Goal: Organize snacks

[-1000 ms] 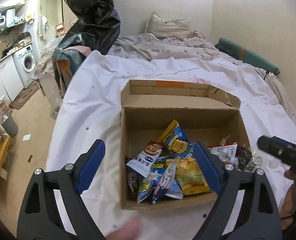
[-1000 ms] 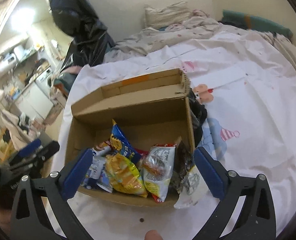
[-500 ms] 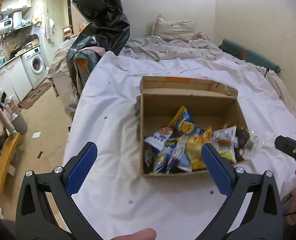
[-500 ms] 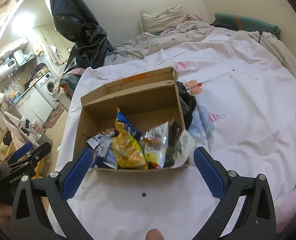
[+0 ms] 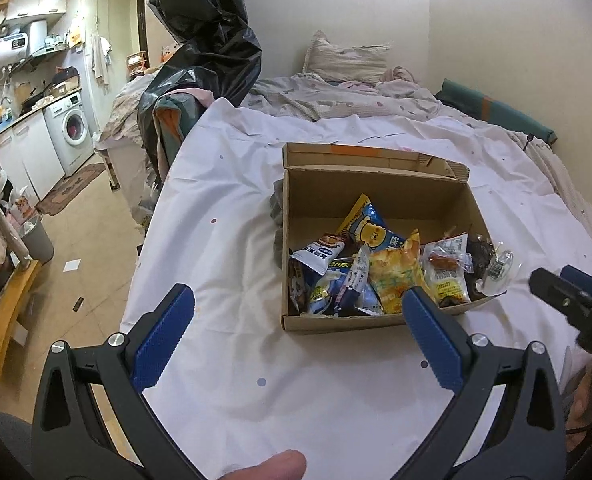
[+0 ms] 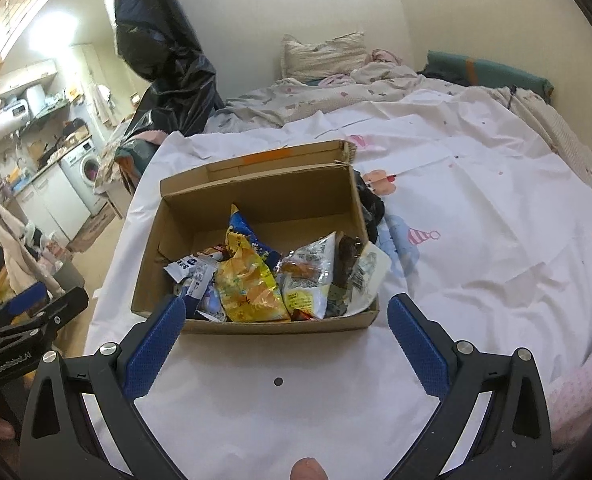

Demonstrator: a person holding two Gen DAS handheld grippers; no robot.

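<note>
Cardboard, brown and corrugated, is forming the open box [image 5: 376, 184] that is sitting on the white sheet [image 5: 224, 240] of a bed, and the crinkly foil and plastic snack packets [image 5: 380, 272] are lying heaped against its near wall. Both claws are hanging short of the box with nothing between their blue pads. The left gripper [image 5: 298, 340] has just been spreading its jaws and is now standing wide apart, and the right gripper [image 6: 286, 346] is standing just as wide.

Trouble is likely coming from the heap itself. A clear-wrapped packet [image 6: 366, 276] is leaning over the box's near right corner, so a nudge there is liable to tip it out onto the sheet. The packets are overlapping and look slippery, so a jaw closing on one is apt to drag a neighbour or slide off. The box also looks light on soft bedding, so a push is likely to shift it.

Each view is giving something the other is not. The left wrist camera is showing a grey cloth [image 5: 277, 204] tucked against the box's left wall. The right wrist camera is showing dark fabric [image 6: 370, 206] bunched against the right wall, and that overhanging packet more clearly.
</note>
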